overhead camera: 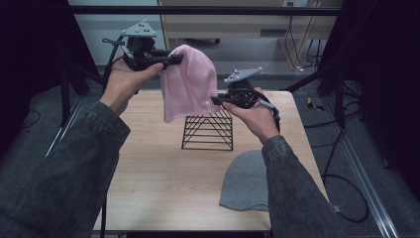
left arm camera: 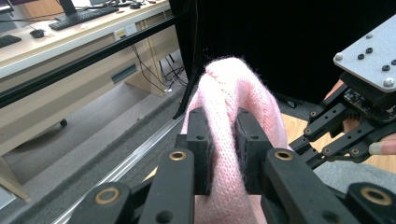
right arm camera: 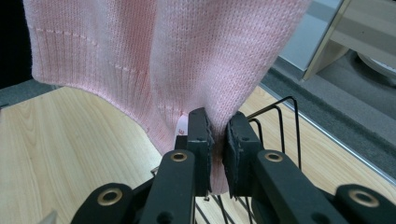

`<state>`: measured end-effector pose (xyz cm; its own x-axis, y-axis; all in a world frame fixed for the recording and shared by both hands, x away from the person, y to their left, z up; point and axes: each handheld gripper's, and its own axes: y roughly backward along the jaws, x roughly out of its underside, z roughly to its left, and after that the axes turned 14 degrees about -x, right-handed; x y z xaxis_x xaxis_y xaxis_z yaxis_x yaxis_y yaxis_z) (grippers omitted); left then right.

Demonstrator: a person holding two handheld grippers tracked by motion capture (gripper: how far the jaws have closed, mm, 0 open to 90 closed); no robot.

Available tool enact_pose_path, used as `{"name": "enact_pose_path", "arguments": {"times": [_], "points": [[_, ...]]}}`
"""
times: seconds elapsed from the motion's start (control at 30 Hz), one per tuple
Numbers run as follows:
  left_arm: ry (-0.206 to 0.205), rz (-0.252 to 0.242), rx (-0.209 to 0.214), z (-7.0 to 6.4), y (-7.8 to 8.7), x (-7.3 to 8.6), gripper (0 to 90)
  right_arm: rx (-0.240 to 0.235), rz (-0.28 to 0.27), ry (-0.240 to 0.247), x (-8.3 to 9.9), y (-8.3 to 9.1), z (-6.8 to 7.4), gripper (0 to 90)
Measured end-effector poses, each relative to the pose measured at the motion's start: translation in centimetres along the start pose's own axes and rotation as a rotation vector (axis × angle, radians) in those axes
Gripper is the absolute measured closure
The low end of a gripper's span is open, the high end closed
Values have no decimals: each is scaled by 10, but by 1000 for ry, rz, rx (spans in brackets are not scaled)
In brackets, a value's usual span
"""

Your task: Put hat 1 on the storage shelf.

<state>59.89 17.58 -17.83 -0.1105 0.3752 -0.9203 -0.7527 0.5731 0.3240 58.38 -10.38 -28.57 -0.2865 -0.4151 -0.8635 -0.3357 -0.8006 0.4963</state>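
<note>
1. Left hand (overhead camera: 121,84), far left of the high view, raised well above the surface (overhead camera: 163,168). It holds the left gripper (overhead camera: 171,60); sleeve cut off at bottom edge.
2. Left gripper's jaws clamped on the crown end of the pink beanie (overhead camera: 188,82). In the left gripper view, knit is squeezed betw. the two pads (left arm camera: 204,154), the beanie (left arm camera: 233,93) bulging up above them. Lower part of hat is cut off by the frame.
3. Pink beanie hangs in the air betw. both grippers, above and just behind the black wire rack (overhead camera: 208,130), and hides the rack's top left. Whether it touches the rack: can't tell.
4. Wire rack stands mid-surface. In the right gripper view just a few wires (right arm camera: 280,126) show beside the jaws.
5. Right gripper (overhead camera: 216,100) grips the ribbed hem at the beanie's lower right corner. Right gripper view: jaws nearly shut w/ thin fabric (right arm camera: 154,60) pinched in between, small white tag partly hidden behind left pad.
6. Right hand (overhead camera: 257,116) holds that gripper, right of the rack.
7. Grey beanie (overhead camera: 245,181) lies flat on the surface, near front right edge; its right side is covered by the right sleeve (overhead camera: 292,193).
</note>
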Motion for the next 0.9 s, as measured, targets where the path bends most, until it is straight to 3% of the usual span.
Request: {"name": "enact_pose_path", "arguments": {"times": [0.4,0.73,0.9], "points": [[-34,6,-8,-8,-19,3,779,29,2,-6,15,1,-5,822],[-95,23,-54,-15,-40,8,779,60,-10,-39,34,4,-13,827],[-86,2,-64,-14,-43,7,779,68,-33,-47,36,6,-15,826]]}}
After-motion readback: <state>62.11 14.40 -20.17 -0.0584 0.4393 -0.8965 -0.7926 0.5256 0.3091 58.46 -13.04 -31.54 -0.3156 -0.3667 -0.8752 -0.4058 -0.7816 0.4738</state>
